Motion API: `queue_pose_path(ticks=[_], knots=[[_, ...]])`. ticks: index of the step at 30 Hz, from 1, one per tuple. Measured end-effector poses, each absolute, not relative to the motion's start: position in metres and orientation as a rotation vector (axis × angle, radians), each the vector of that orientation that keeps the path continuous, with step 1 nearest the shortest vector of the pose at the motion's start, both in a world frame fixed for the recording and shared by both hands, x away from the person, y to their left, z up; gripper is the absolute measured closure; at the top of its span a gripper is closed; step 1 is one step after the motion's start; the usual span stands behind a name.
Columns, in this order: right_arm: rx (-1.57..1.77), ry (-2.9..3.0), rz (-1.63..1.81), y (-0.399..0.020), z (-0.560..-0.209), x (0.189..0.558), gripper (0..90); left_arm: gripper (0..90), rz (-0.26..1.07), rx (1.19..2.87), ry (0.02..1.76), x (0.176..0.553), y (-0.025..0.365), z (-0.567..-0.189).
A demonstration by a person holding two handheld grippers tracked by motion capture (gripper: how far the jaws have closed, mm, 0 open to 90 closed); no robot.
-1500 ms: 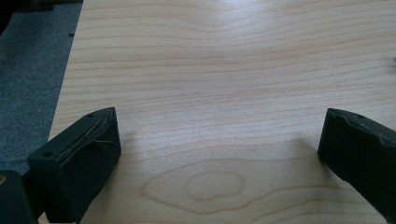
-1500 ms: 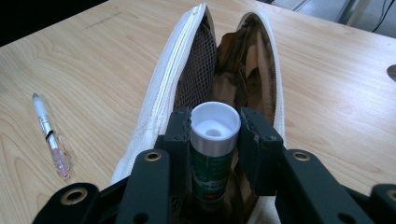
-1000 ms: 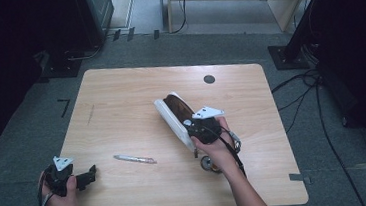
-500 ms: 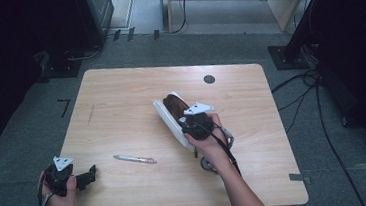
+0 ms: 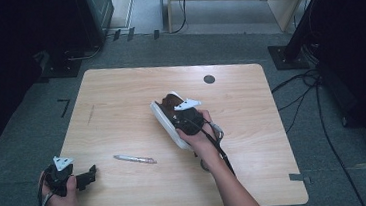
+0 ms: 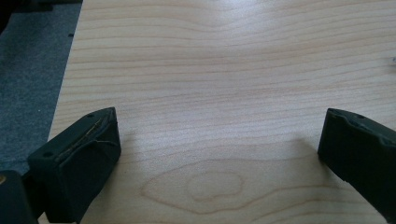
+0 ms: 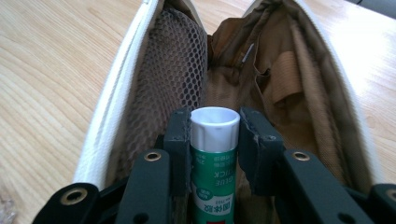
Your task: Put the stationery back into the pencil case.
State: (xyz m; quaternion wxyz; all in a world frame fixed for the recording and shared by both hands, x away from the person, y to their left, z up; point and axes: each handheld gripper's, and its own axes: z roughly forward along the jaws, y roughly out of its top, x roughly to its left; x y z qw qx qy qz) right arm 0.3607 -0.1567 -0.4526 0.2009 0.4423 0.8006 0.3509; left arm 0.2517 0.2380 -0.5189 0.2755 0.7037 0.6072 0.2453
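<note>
A white pencil case (image 5: 164, 117) with a brown lining lies open at mid-table. My right gripper (image 5: 184, 117) hangs over its mouth, shut on a green glue stick (image 7: 213, 158) with a white cap. In the right gripper view the stick points into the case (image 7: 140, 70), between its mesh pocket and the brown fabric wall. A pen (image 5: 134, 159) lies on the wood to the left of the case. My left gripper (image 5: 88, 178) rests at the near left corner, jaws open and wide apart over bare wood (image 6: 219, 116), with nothing between them.
The wooden table (image 5: 120, 93) has a small dark round disc (image 5: 209, 79) near its far edge. Grey carpet, cables and dark stands surround the table. A cable trails along my right forearm.
My right gripper has carried the glue stick toward the far left, from beside the case to over its open mouth. The left gripper has stayed put.
</note>
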Motion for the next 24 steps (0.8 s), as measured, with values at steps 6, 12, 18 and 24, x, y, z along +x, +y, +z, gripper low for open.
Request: queue_pose_path(ticks=[6,12,18,24], knots=[[1.265,2.244,0.929,-0.152,-0.459,0.369,65.8,0.0,0.657,1.895,1.629,0.252,0.238,-0.519],[1.285,2.26,0.924,-0.149,-0.463,0.372,65.2,0.0,0.657,1.896,1.627,0.252,0.238,-0.519],[1.276,2.256,0.913,-0.15,-0.463,0.372,60.2,0.0,0.656,1.896,1.625,0.252,0.237,-0.519],[1.261,2.243,0.947,-0.153,-0.458,0.368,61.4,0.0,0.656,1.896,1.624,0.252,0.237,-0.519]])
